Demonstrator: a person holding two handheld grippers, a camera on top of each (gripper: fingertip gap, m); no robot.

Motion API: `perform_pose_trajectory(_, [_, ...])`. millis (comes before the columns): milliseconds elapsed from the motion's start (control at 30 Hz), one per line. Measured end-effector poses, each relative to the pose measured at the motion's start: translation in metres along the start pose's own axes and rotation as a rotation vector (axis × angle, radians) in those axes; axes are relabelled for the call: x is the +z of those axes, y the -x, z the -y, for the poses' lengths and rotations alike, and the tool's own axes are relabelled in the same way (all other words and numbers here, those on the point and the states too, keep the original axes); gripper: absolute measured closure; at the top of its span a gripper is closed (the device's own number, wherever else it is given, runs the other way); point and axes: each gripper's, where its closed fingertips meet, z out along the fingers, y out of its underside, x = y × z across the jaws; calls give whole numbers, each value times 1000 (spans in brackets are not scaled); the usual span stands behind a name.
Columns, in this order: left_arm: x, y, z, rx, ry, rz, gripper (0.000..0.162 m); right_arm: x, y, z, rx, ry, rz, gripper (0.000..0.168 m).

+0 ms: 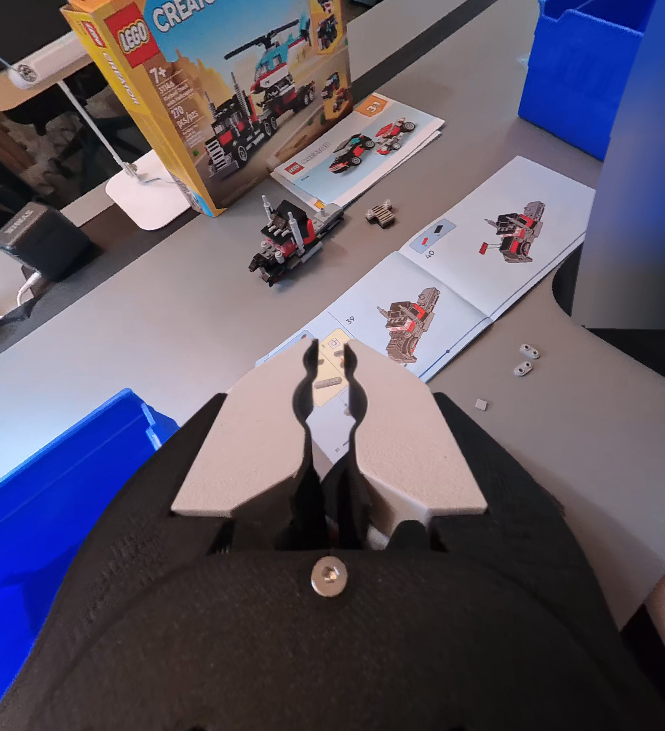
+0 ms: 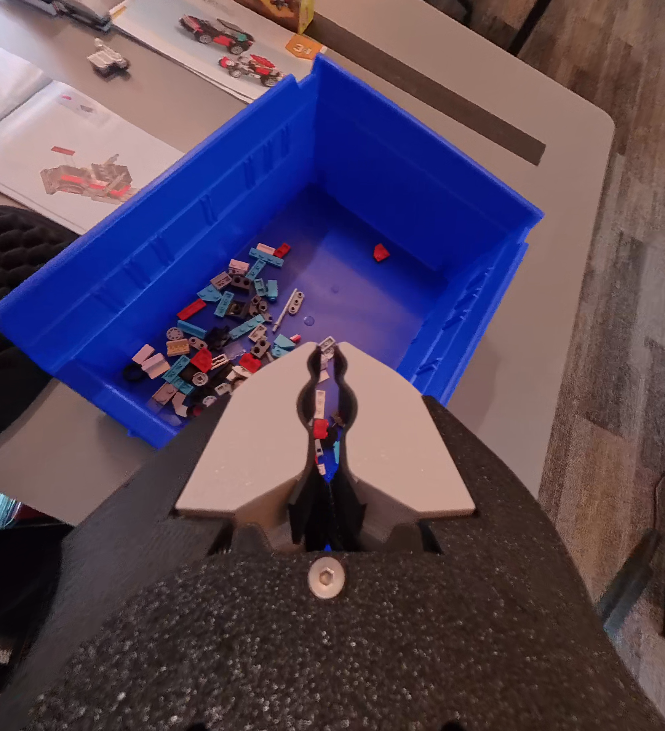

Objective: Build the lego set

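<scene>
Grey desk [image 1: 164, 336] fills both views, with wood-look floor [image 2: 619, 277] off its right edge.

Nearest in the left wrist view, the left gripper [image 1: 331, 348] hovers over the open manual [image 1: 461, 277], its fingers a narrow gap apart and holding nothing. A blue bin [image 1: 46, 494] sits at its lower left. Right of the manual's near edge lie two small grey plates [image 1: 526, 359] and a tiny grey tile [image 1: 481, 404], loose on the desk. Farther on, the half-built truck [image 1: 289, 241] stands left of the manual, a small grey-and-black subassembly [image 1: 380, 213] just beyond it to the right. Behind them lies a closed booklet [image 1: 362, 154], and the box [image 1: 220, 99] stands upright at the back.

In the right wrist view, the right gripper [image 2: 327, 345] is lowered into a second blue bin [image 2: 362, 158], its fingertips pinched on a small grey piece [image 2: 327, 343]. Loose bricks [image 2: 220, 336] in teal, red, grey and black pile along the bin's left floor; one red brick [image 2: 381, 252] lies apart near the far wall. Beyond the bin are the manual [image 2: 65, 158], the subassembly [image 2: 107, 59] and the booklet [image 2: 212, 43].
</scene>
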Motion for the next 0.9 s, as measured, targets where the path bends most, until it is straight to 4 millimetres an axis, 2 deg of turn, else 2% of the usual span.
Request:
perform_pose_trajectory(100, [-2,3,1,-20,-13,13,137,2,7,-1,-23,8,30,164])
perform_pose_trajectory(200, [-3,4,0,-17,-16,20,134,5,8,-3,-21,24,31,157])
perform_pose_trajectory(267, [-2,1,0,-6,-13,1,155,6,8,-3,-6,20,36,151])
perform_pose_trajectory(300, [-2,-1,-1,-1,-11,-11,159,6,9,-3,0,19,44,148])
perform_pose_trajectory(400, [-1,-2,-1,11,-6,-11,160,8,9,-5,1,32,44,142])
perform_pose_trajectory(433, [-1,-1,-1,12,-7,-6,160,8,10,-5,-5,35,50,146])
perform_pose_trajectory(467, [-1,0,-1,7,-8,1,157,8,13,-5,-14,36,67,159])
perform_pose_trajectory(500, [-2,2,-1,-1,-8,9,151,9,17,-6,-21,36,87,162])
perform_pose_trajectory(600, [-2,6,-2,-21,-12,31,137,11,18,-8,-24,56,88,161])
perform_pose_trajectory(667, [-2,6,-2,-26,-14,34,132,12,17,-8,-17,55,84,153])
perform_pose_trajectory(700, [-2,6,-3,-25,-12,31,134,12,16,-7,-12,48,78,150])
perform_pose_trajectory(733, [-2,3,-3,-18,-8,12,154,12,14,-5,-7,40,68,145])
perform_pose_trajectory(767, [-2,-1,-4,-13,-5,-13,159,12,12,-4,-2,31,58,141])
perform_pose_trajectory(900, [0,0,-9,1,25,2,158,12,10,-3,15,23,48,136])
